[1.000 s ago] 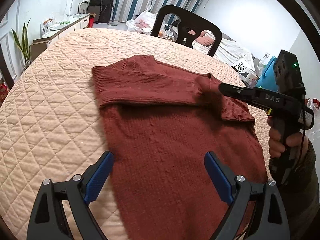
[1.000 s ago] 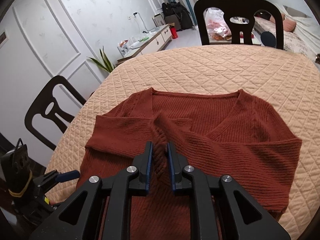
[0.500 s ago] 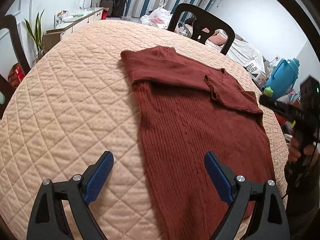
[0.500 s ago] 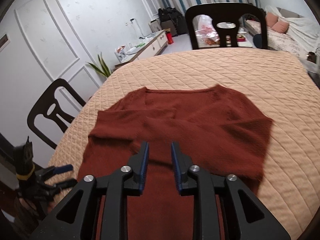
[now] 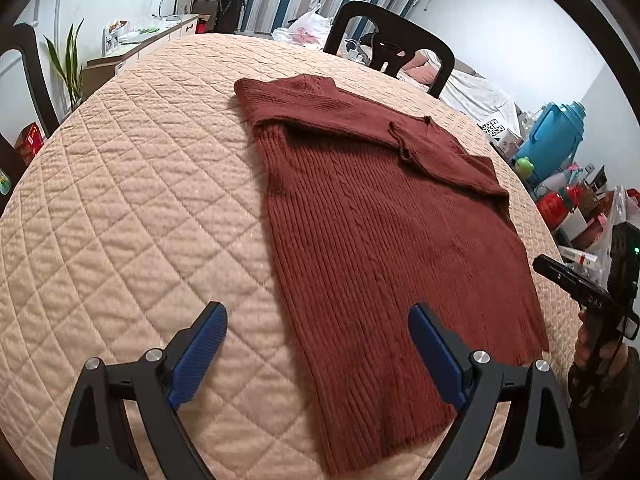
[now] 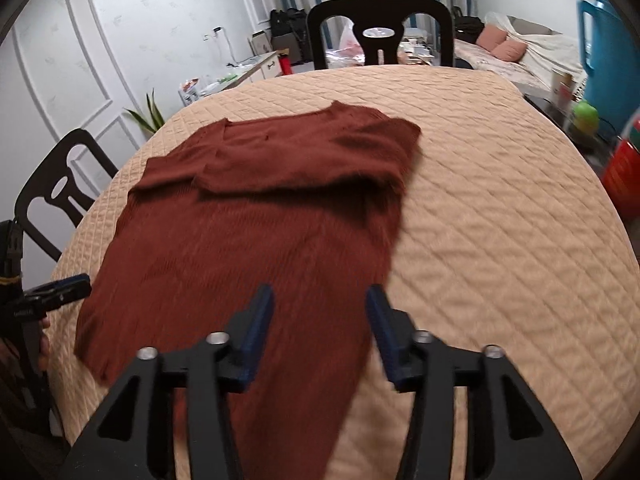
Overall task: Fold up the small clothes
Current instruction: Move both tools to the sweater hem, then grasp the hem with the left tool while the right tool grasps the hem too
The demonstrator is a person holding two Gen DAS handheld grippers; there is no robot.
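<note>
A rust-red ribbed knit sweater [image 5: 384, 220] lies flat on the round counter [image 5: 132, 200], which is covered by a peach quilted cloth stitched in a diamond pattern. Both sleeves are folded across the chest, making a straight band near the V-neck, and the long vertical ribs of the body run down to the hem at the near rim.

The left tool [image 5: 316, 354] hangs above the hem, its 2 blue ribbed pads spread wide and holding nothing; its left pad is over bare quilt, its right pad over the knit. The right tool [image 6: 320, 330] has just been opening; its pads stand apart with nothing clamped between them, above the sweater's right side edge. This view is slightly blurred.

Wide bare quilt lies to the left and to the right of the garment. A black plastic chair [image 6: 380, 32] stands at the far rim, and another chair [image 6: 56, 188] at the left side.
</note>
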